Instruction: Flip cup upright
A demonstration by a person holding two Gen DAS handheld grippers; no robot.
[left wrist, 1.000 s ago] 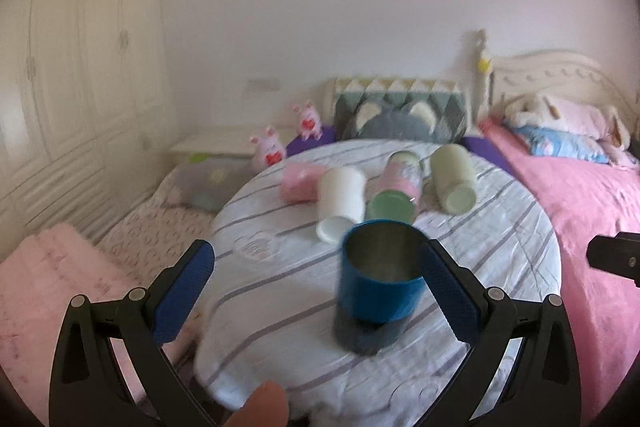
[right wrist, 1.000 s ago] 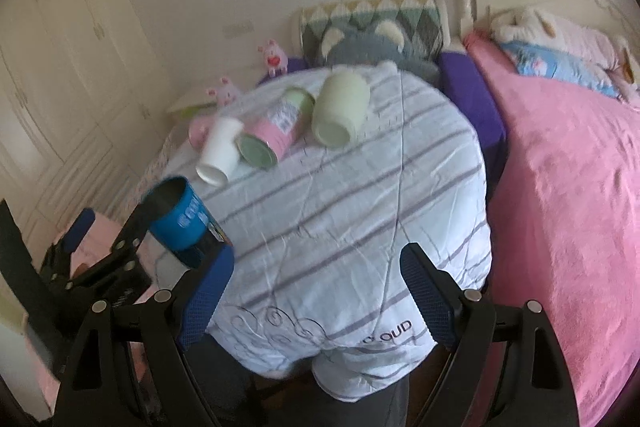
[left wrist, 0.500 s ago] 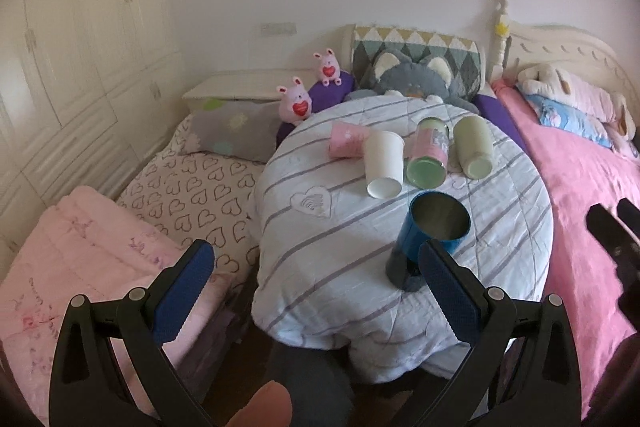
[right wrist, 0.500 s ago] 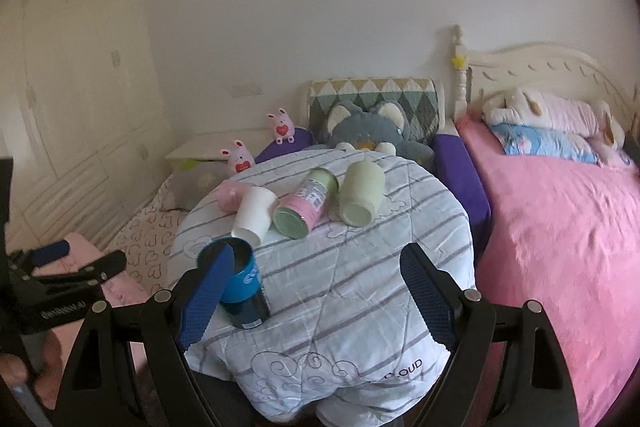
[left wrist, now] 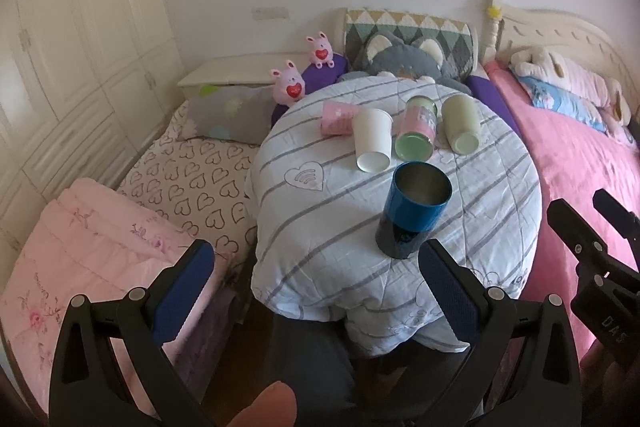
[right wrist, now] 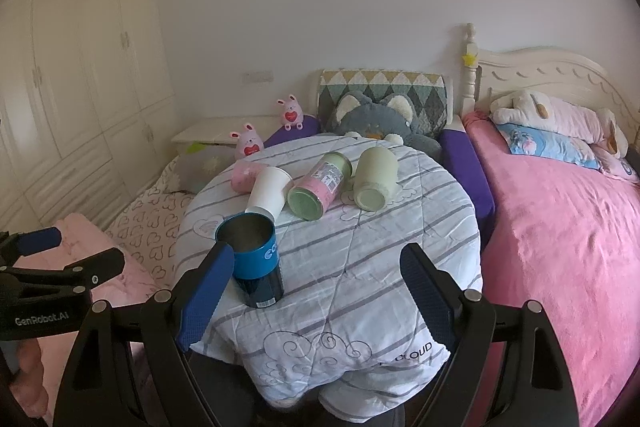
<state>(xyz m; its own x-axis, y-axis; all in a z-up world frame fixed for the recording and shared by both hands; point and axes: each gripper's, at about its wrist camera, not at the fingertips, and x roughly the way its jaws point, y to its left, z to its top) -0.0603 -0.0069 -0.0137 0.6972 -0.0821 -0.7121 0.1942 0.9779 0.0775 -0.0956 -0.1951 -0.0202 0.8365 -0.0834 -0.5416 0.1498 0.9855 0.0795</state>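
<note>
A blue metal cup stands upright on the round table with a striped quilt; it also shows in the right wrist view. Behind it several cups lie on their sides: a white cup, a pink one, a pink-and-green one and a pale green one. My left gripper is open and empty, held back off the table's near edge. My right gripper is open and empty, also near the front edge.
A pink bed with pillows and a plush toy lies to the right. A low bed with heart-print sheets and a pink blanket lies to the left. A grey cat cushion and pink toys sit behind the table.
My left gripper let go of the blue cup, which now stands upright on the table, and pulled back. My right gripper also drew back and levelled.
</note>
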